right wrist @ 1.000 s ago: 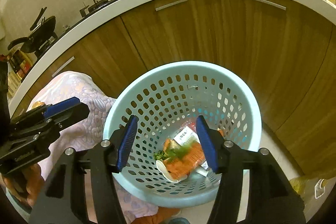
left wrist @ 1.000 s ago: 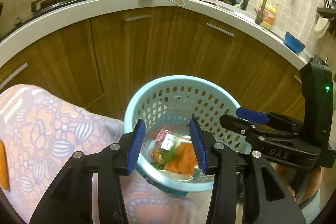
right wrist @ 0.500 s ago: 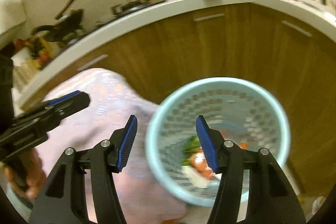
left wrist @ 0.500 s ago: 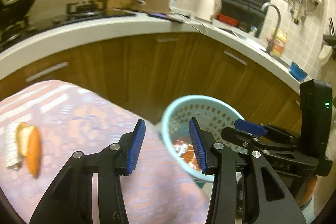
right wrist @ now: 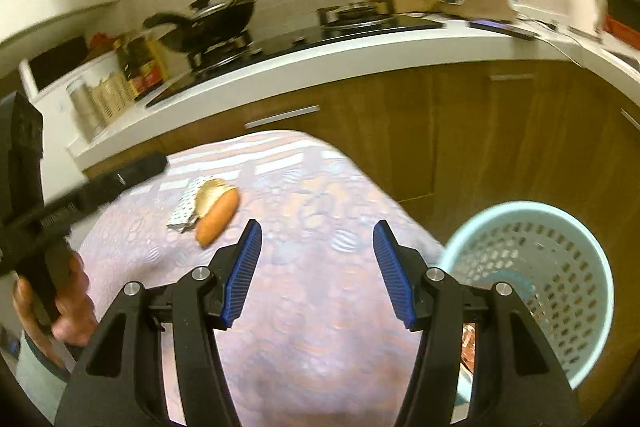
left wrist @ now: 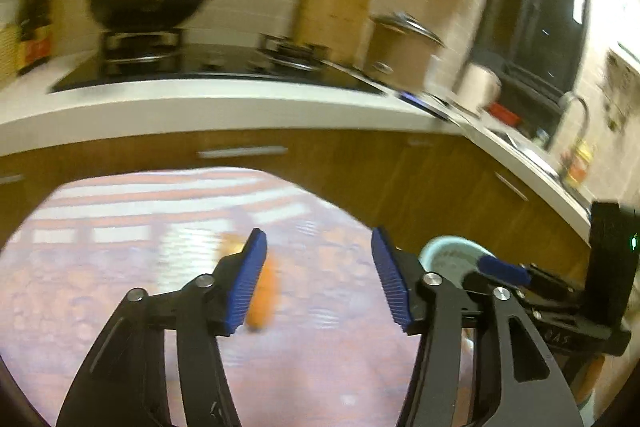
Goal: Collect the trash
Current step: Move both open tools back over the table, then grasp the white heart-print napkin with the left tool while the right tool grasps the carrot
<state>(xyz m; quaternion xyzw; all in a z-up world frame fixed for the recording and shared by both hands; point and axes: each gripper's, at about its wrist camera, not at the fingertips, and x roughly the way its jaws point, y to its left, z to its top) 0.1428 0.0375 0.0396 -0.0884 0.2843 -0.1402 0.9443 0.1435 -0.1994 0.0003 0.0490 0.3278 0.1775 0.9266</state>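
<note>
1. Left wrist view, strongly blurred. Left gripper (left wrist: 318, 273): blue-padded jaws apart, nothing between them; they have just been opening wider.
2. Same view. Table (left wrist: 120, 307) with a pinkish patterned cloth fills the lower half. An orange scrap (left wrist: 264, 297) lies near the middle of the cloth, partly hidden behind the left-hand finger; detail is lost in the blur.
3. Same view. Basket (left wrist: 448, 255), pale blue, stands off the right edge of the table, mostly hidden behind the right-hand finger. The right gripper's body crosses in front of it at the lower right.
4. Same view, background. White counter (left wrist: 200, 107) over brown cabinet doors; a black pan (left wrist: 148, 11) on the hob; a pot (left wrist: 404, 55) with a lid farther right.
5. Right wrist view. Right gripper (right wrist: 316, 273): jaws apart, empty, above the cloth.
6. Same view. Orange scrap (right wrist: 218, 213) lies towards the far left part of the table (right wrist: 320, 327), touching a crumpled silver wrapper (right wrist: 186, 207) on its left.
7. Same view. Basket (right wrist: 560, 267) stands beside the right edge of the table, on the floor; its perforated wall is visible, its contents mostly hidden.
8. Same view. Left gripper (right wrist: 132, 171) enters from the left edge, held by a hand (right wrist: 60, 299); its jaw gap is not visible here.
</note>
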